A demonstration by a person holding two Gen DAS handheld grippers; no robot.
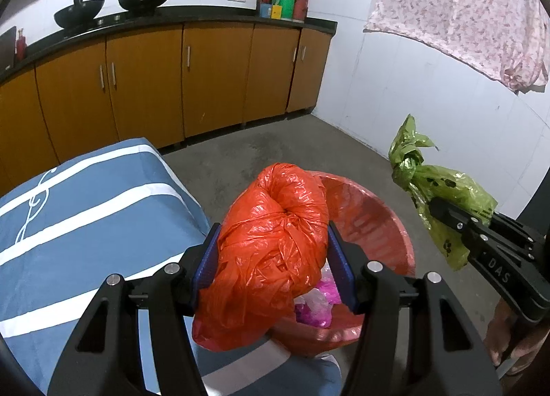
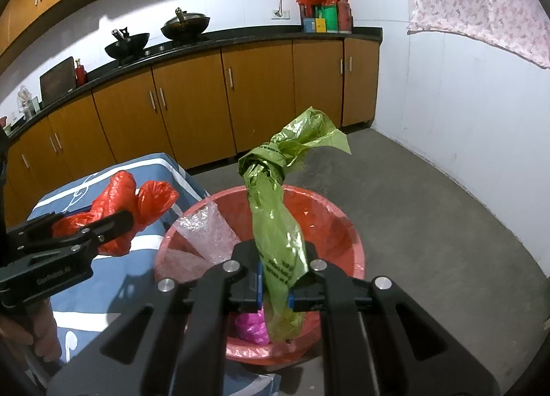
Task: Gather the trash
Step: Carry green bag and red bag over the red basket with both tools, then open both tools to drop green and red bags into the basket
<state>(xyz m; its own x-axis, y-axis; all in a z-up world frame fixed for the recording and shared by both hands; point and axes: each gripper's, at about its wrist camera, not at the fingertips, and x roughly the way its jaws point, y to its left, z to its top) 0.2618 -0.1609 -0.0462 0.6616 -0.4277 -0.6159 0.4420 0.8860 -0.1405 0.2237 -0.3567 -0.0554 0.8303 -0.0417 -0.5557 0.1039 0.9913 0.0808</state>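
left wrist view: the left gripper (image 1: 273,263) is clamped on a wadded orange bag (image 1: 271,241), pads pressing its two sides, held above the near-left rim of the bin (image 1: 388,224); its long axis runs up and away toward the cabinets (image 1: 144,86). right wrist view: the right gripper (image 2: 275,284) is pinched tight on a knotted green bag (image 2: 275,220) over the bin's middle, its long axis standing upright, knot and loose tail on top, lower end hanging into the bin beside pink trash (image 2: 251,327). left of the bin lies a striped blue cloth (image 1: 86,207).
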